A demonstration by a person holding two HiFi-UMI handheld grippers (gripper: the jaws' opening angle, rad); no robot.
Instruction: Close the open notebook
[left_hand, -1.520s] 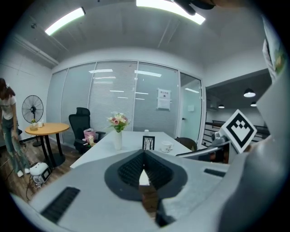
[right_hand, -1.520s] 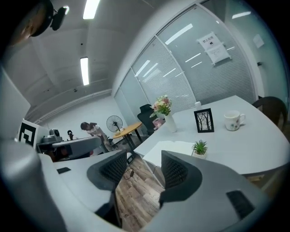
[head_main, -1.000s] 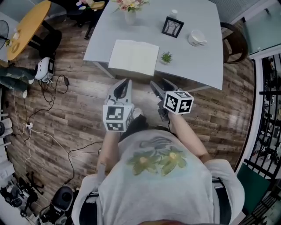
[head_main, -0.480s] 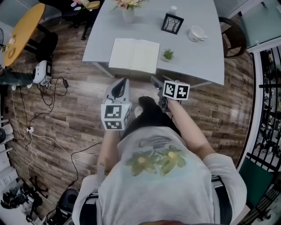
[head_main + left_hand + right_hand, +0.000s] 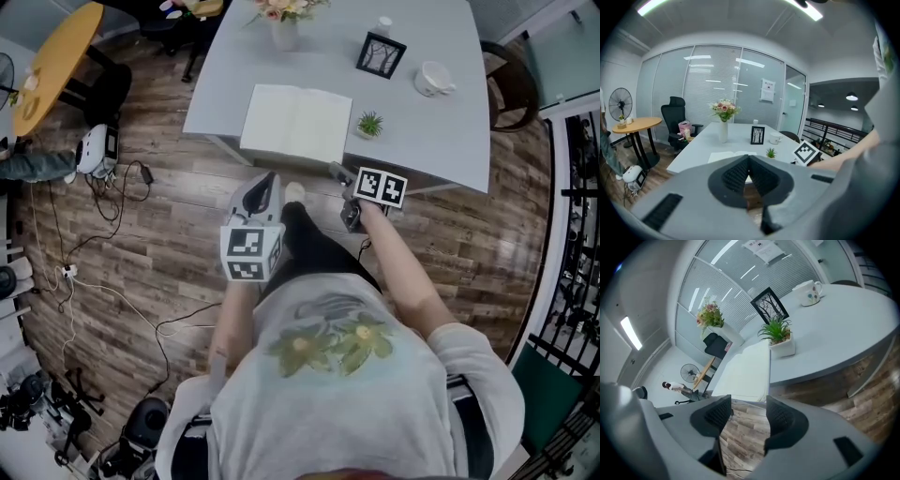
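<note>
The open notebook (image 5: 295, 124) lies flat with white pages up, near the front edge of the grey table (image 5: 422, 141). Both grippers hang over the wooden floor just short of that edge. My left gripper (image 5: 267, 183) points at the notebook's near side; in the left gripper view its jaws (image 5: 749, 158) meet with nothing between them, and the notebook (image 5: 723, 156) shows beyond. My right gripper (image 5: 339, 176) is below the notebook's right corner. In the right gripper view it (image 5: 749, 404) stands open and empty, with the notebook (image 5: 745, 369) straight ahead.
On the table stand a small potted plant (image 5: 370, 124) right beside the notebook, a picture frame (image 5: 381, 54), a cup (image 5: 433, 79) and a flower vase (image 5: 281, 33). A chair (image 5: 511, 89) sits at the right, a round yellow table (image 5: 56, 56) and floor cables (image 5: 103, 225) at the left.
The person has stepped toward the table. The right gripper has moved forward, close to the table's front edge. The left gripper has advanced slightly and stays shut.
</note>
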